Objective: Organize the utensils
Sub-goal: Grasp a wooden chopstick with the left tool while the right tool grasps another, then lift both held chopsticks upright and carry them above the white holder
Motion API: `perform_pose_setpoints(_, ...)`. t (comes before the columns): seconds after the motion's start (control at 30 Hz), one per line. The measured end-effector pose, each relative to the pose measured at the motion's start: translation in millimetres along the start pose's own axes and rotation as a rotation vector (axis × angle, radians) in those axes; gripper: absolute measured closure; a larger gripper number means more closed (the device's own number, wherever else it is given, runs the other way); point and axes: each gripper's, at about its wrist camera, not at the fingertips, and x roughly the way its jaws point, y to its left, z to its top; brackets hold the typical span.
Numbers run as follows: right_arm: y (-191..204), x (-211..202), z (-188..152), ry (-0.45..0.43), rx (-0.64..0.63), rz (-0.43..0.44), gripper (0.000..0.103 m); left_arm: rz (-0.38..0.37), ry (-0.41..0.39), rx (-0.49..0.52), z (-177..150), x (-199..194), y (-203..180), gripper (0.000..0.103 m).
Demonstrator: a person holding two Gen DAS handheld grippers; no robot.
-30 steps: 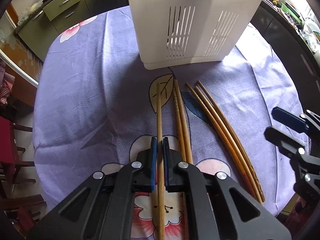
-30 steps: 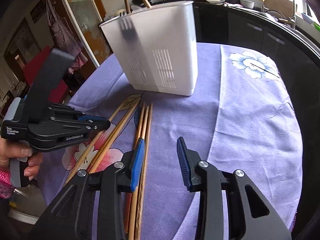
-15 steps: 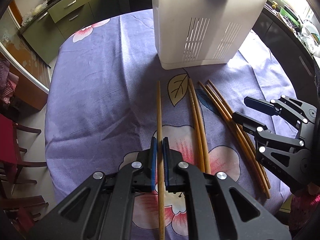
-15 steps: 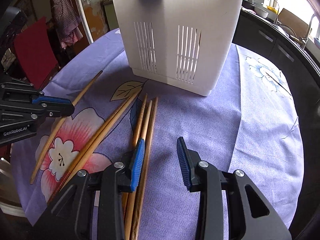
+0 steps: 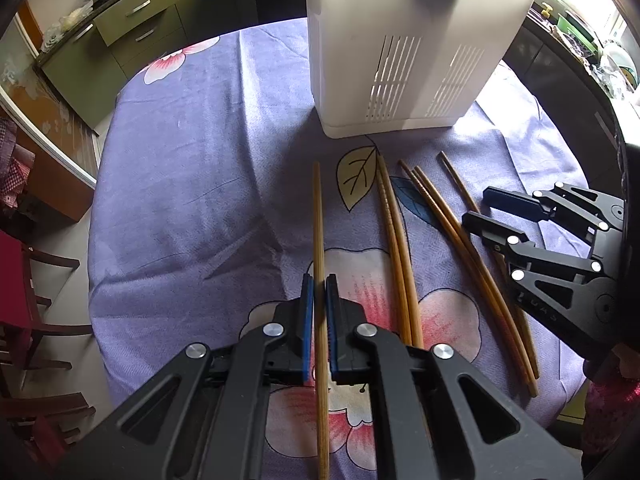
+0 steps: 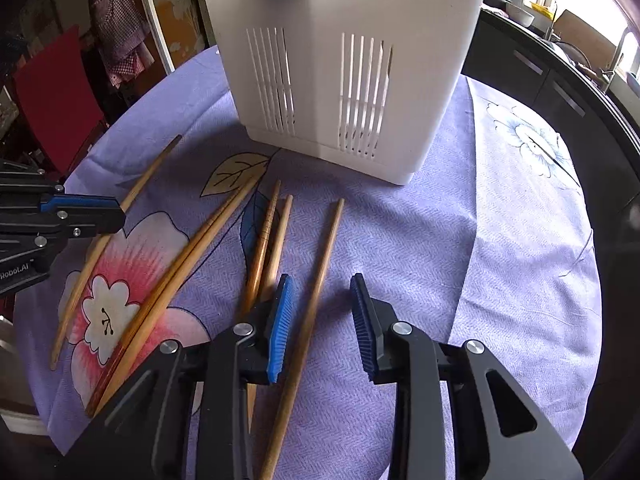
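On the purple flowered cloth (image 5: pixel 192 184) stands a white slotted holder (image 5: pixel 400 48), with wooden chopsticks lying loose in front of it.

My left claw (image 5: pixel 318 292) is clamped on one chopstick (image 5: pixel 318 216). Its blue pads (image 5: pixel 306 320) press both sides of the stick, which runs straight ahead along the fingers, its far tip pointing towards the holder but well short of it. From the right wrist view this same stick slants off to the left, apart from the others, with the left claw's tip across it.

My right claw (image 6: pixel 320 312) has just been narrowing, yet its jaws still stand apart. A single chopstick (image 6: pixel 320 276) lies on the cloth between the pads (image 6: pixel 280 320), close to the left-hand one; I cannot tell whether that pad touches it, and the other pad is clear of it. So this claw grips nothing for now.

Just left of that stick lie two darker chopsticks (image 6: pixel 266 240) side by side, partly hidden under my right claw's left finger. Further left, a pair (image 6: pixel 188 256) lies close together, slanting across the pink flower print (image 6: pixel 108 300).

Seen from the left wrist, the right claw reaches in from the right edge over the rightmost sticks.

Around the table are green drawers (image 5: pixel 132 12), a red chair (image 6: pixel 56 96) and a dark counter (image 6: pixel 560 80).
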Motion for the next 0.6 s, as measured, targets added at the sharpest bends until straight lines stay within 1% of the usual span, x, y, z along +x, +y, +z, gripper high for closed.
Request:
perform_pose_setpoints(0.07,1,2,2,0.007,0.005,0.006,0.077,-0.001,0.003,-0.002,0,0,1,0.097)
perform_pose_setpoints(0.1,0,2,3,0.012,0.010,0.011,0.081,-0.002,0.006,-0.003,0,1,1,0.097)
perform_pose_setpoints(0.13,-1,3,3,0.018,0.017,0.013,0.088,-0.005,0.010,-0.003,1,2,2,0.097)
perform_pose_setpoints(0.2,-3,4,6,0.032,0.031,0.026,0.094,-0.018,0.026,-0.008,1,6,3,0.097)
perform_pose_setpoints(0.33,2,3,5,0.021,0.017,0.002,0.097,-0.019,0.046,-0.012,3,12,4,0.097)
perform_pose_setpoints(0.47,-2,-5,3,-0.007,0.040,0.020,0.097,-0.018,0.053,-0.013,4,16,5,0.097)
perform_pose_setpoints(0.6,-9,-31,2,-0.067,0.069,0.050,0.097,-0.018,0.041,-0.015,3,13,7,0.097)
